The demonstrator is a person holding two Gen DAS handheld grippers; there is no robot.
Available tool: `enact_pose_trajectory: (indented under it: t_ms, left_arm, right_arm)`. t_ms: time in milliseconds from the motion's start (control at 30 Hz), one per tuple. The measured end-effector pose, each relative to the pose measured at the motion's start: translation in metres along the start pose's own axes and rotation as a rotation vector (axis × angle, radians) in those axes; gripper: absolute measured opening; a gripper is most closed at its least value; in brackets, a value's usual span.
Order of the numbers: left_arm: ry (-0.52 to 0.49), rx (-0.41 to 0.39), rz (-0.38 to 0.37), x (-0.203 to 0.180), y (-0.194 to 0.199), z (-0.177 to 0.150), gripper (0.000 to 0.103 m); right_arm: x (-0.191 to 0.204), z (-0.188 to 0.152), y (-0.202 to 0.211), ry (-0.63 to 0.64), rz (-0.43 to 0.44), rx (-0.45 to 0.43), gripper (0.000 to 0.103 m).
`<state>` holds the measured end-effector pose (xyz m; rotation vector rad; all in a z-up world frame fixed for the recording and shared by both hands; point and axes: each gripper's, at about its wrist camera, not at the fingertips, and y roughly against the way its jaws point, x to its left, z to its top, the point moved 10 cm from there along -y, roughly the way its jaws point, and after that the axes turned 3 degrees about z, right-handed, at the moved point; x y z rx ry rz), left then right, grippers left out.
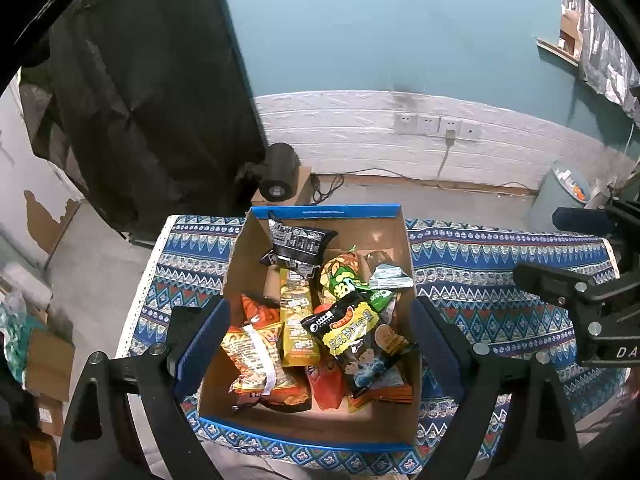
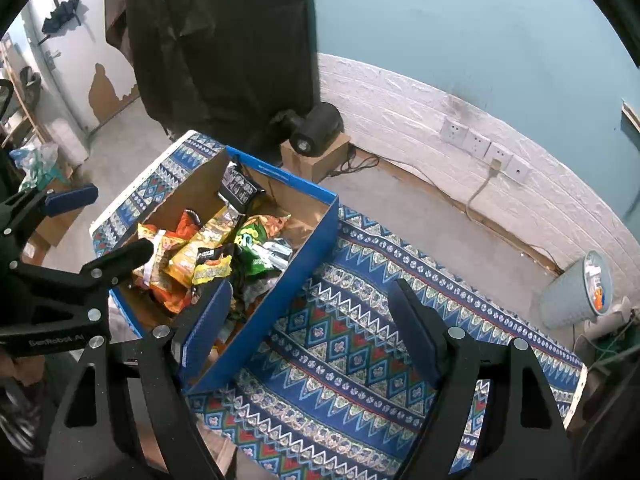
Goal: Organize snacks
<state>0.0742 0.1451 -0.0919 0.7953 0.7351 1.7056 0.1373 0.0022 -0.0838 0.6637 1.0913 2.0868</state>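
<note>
A blue-edged cardboard box (image 1: 324,211) stands on the patterned cloth and holds several snack bags: an orange one (image 1: 260,364), a yellow one (image 1: 298,328), a black-and-yellow one (image 1: 354,332), a green one (image 1: 340,280) and a black one (image 1: 298,244). My left gripper (image 1: 320,344) hovers open above the box, its fingers straddling the pile and holding nothing. My right gripper (image 2: 308,320) is open over the cloth beside the box's right wall (image 2: 296,276), also holding nothing. The same bags (image 2: 208,256) show in the right wrist view.
The blue patterned cloth (image 2: 360,344) covers the table to the right of the box. Beyond the table's far edge are a black cylindrical device on a carton (image 1: 280,176), wall sockets (image 1: 436,126) and a grey bin (image 2: 576,292). A dark curtain (image 1: 160,100) hangs at the left.
</note>
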Motion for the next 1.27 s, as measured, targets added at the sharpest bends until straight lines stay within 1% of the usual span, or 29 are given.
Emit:
enact_pose_trajectory:
  t_ms: [300,600,933,1100,1267]
  left_arm:
    - [0.008,0.015,0.000,0.0008,-0.0014,-0.0021,0.092]
    - [0.036,0.028,-0.019,0.0021,-0.0020,-0.0033,0.092]
    - [0.033,0.033,-0.021,0.0007,-0.0035,-0.0050,0.092]
    - [0.043,0.044,-0.032,0.0017,-0.0052,-0.0061,0.092]
    - [0.046,0.051,-0.026,0.0032,-0.0067,-0.0073,0.092]
  right_arm:
    - [-0.0010,0.0002,0.0001,0.000,-0.002,-0.001,0.080]
    - [0.0000,0.0005,-0.0003,0.000,-0.002,-0.002,0.080]
    - [-0.0005,0.0003,-0.0007,0.001,-0.003,0.002,0.080]
    - [-0.0034,-0.0058,-0.0022,0.007,-0.004,0.009,0.080]
    - [-0.0024,-0.0054,-0.0029,0.009,-0.003,0.007,0.080]
